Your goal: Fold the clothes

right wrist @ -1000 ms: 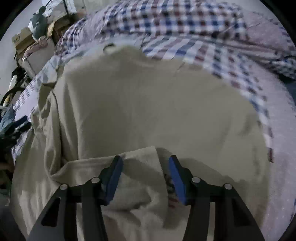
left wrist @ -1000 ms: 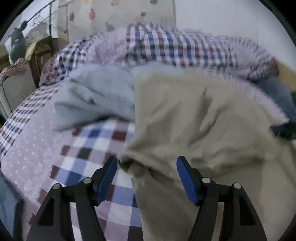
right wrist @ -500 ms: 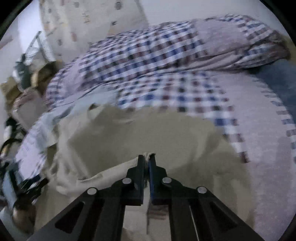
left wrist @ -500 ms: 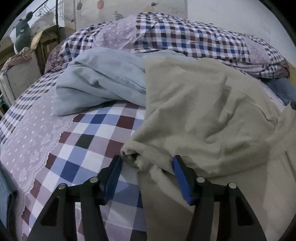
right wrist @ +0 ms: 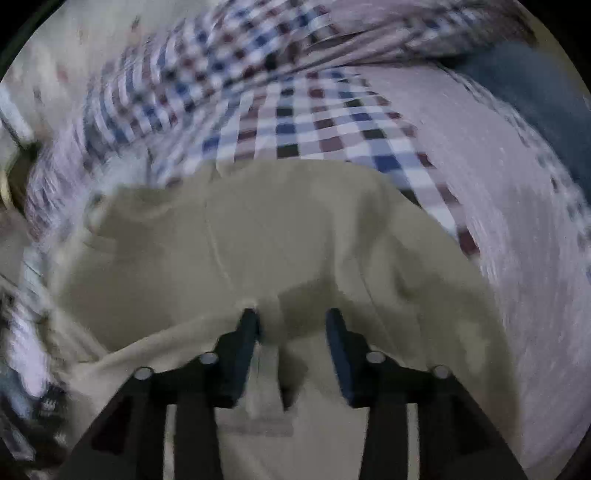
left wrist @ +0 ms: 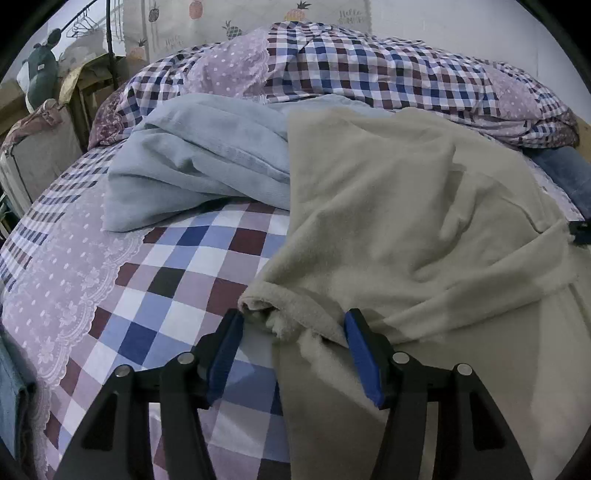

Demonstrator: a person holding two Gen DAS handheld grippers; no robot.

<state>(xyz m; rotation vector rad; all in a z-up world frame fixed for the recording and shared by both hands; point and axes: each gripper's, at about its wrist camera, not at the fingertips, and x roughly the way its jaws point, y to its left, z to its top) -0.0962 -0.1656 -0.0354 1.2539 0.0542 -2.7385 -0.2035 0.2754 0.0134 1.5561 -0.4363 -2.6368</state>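
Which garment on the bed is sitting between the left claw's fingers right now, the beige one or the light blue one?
The beige fleece garment: its rolled hem lies between the open left claw. The light blue garment is bunched farther back toward the pillows, untouched.

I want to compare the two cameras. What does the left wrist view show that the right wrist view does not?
Only the left wrist view: a light blue garment, a pineapple-print curtain, and the open left gripper around a beige hem. Only the right wrist view: the open right gripper, blurred. Both: the beige garment and checked bedding.
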